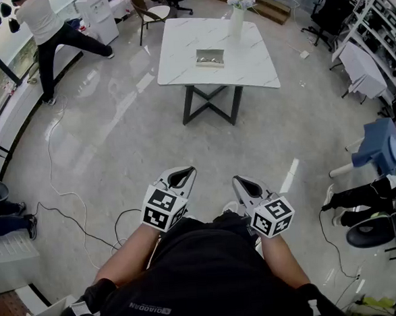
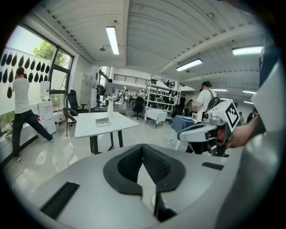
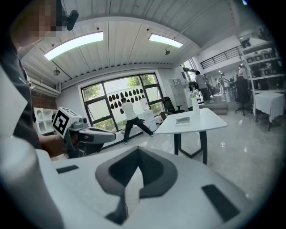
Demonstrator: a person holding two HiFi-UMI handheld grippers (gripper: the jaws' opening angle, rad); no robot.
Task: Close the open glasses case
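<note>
Left hand-held gripper point(image 1: 181, 175) and right hand-held gripper point(image 1: 245, 184) both closed tight, empty; glasses case point(image 1: 210, 58) well ahead on counter point(image 1: 177, 54), probably light, rigid, slide-prone, so push lid's free edge, brace base.

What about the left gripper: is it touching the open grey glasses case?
Apart. The head view shows floor between the left gripper and the open grey glasses case on the white table.

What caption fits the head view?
Left gripper and right gripper, both shut, face the glasses case on a distant table.
</note>
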